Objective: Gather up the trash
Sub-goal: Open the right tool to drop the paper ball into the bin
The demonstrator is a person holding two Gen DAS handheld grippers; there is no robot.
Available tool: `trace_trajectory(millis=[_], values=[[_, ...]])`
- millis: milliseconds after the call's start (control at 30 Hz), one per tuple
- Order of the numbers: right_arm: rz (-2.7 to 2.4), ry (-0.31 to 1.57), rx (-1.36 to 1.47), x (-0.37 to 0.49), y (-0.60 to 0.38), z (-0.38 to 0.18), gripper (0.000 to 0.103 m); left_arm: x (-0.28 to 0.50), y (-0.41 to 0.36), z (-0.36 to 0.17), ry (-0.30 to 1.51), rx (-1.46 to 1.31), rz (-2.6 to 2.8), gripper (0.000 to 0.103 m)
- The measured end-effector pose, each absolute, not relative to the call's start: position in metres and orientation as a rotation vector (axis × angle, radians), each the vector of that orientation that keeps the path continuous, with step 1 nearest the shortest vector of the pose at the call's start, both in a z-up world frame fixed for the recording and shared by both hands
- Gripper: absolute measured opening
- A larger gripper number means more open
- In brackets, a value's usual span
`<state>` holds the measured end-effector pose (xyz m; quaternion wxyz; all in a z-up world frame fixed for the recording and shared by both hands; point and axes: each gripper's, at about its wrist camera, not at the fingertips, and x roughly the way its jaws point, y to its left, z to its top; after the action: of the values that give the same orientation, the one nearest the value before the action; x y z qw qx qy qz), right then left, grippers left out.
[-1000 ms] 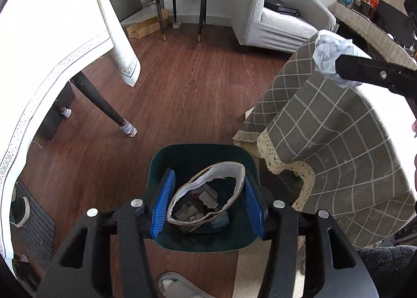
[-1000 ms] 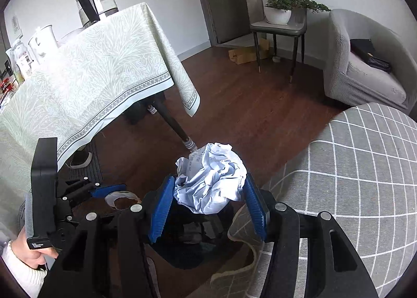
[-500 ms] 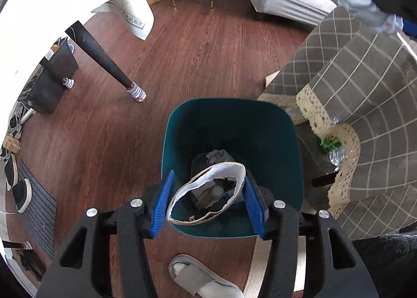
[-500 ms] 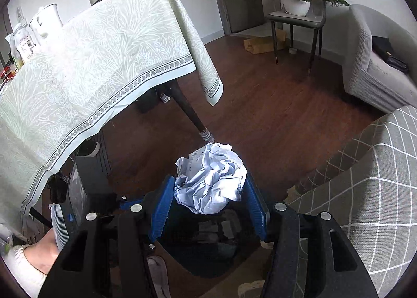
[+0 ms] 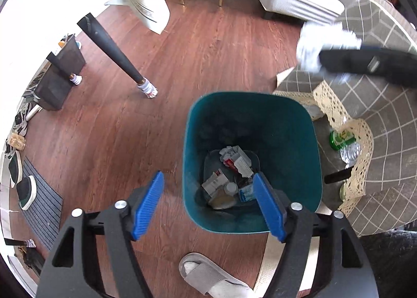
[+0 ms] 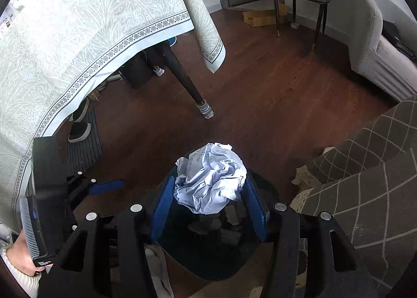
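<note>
The crumpled paper ball [image 6: 211,178] is pinched between the blue pads of the right gripper [image 6: 208,206], hanging right above the teal trash bin [image 5: 250,105], which sits on the wood floor [image 5: 208,45] beside the grey checked tablecloth [image 5: 385,105]. The bin has cartons and scraps at the bottom. The left gripper [image 5: 208,206] is spread wide with nothing in it, over the bin's near rim; a grey slipper [image 5: 206,277] lies just below it

Black angular frames on the left gripper [image 5: 208,203] and the right gripper [image 6: 208,206], each studded with round silver screws and tipped with ribbed blue pads [image 5: 148,205]. Lower left of the right wrist view: bare skin of the person's hand [image 6: 24,262] under a cream knit cuff.
</note>
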<state>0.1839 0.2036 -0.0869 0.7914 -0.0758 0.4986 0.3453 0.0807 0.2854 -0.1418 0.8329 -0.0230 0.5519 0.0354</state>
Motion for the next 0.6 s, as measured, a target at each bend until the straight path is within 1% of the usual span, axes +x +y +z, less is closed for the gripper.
trace_trajectory(millis=[200,467,600], values=[[0.728,1.116,-0.196,0.184,0.22,-0.108,0.055,0.074,0.298,-0.115,1.101,-0.071,0.077,0.077],[0.713,1.184,-0.232,0.18,0.241,-0.14,0.055,0.069,0.312,-0.074,1.016,-0.122,0.073,0.077],[0.71,1.215,-0.269,0.175,0.247,-0.155,0.055,0.066,0.315,-0.048,0.964,-0.165,0.072,0.071]])
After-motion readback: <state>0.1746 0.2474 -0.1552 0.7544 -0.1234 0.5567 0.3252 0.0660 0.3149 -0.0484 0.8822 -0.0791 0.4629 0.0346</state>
